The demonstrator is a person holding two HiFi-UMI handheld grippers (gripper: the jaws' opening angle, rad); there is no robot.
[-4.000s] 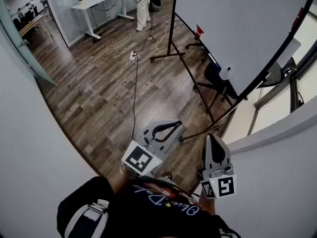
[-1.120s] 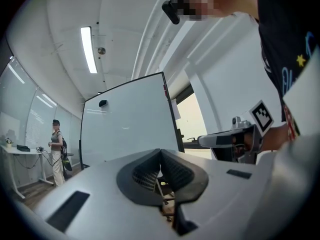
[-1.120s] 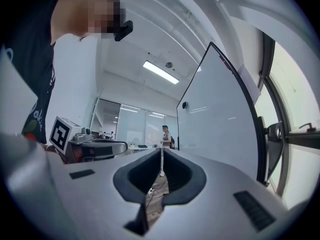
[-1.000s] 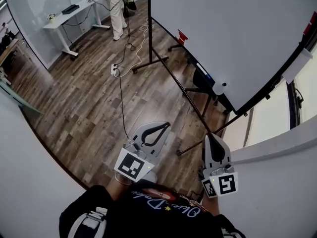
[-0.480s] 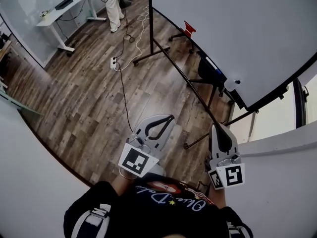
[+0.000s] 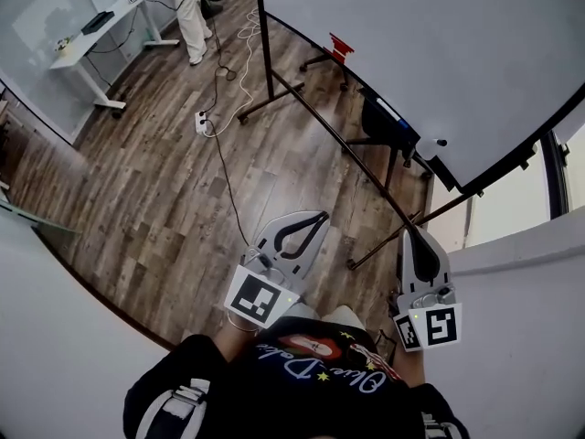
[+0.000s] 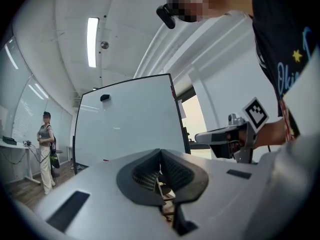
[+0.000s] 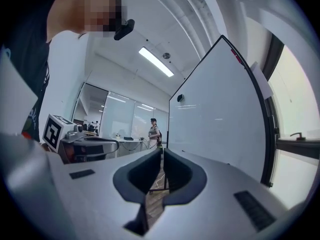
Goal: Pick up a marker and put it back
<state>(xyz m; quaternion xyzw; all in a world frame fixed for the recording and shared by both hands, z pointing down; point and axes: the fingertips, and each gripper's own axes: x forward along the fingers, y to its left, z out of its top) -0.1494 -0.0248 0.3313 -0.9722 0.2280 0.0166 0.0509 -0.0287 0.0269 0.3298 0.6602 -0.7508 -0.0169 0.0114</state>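
Note:
A whiteboard [image 6: 430,53] on a black stand fills the upper right of the head view. Along its lower edge a blue marker [image 6: 388,113] lies on the tray, with a small red item [image 6: 340,48] farther off and a white round object [image 6: 428,148] at the near end. My left gripper [image 6: 317,216] is shut and empty, held level over the wood floor. Beside it my right gripper [image 6: 413,233] is also shut and empty, short of the board's near leg. The left gripper [image 7: 160,153] and the right gripper [image 8: 162,151] both face the whiteboard [image 7: 130,119] from a distance.
A black chair [image 6: 377,128] stands under the board. A power strip [image 6: 201,122] and cables trail across the floor [image 6: 164,199]. A person [image 6: 189,7] stands by a white desk [image 6: 87,35] at the far end. A white wall [image 6: 521,337] is close on my right.
The whiteboard and its stand have come closer in the head view as both grippers advanced toward it. Both grippers stay shut and empty.

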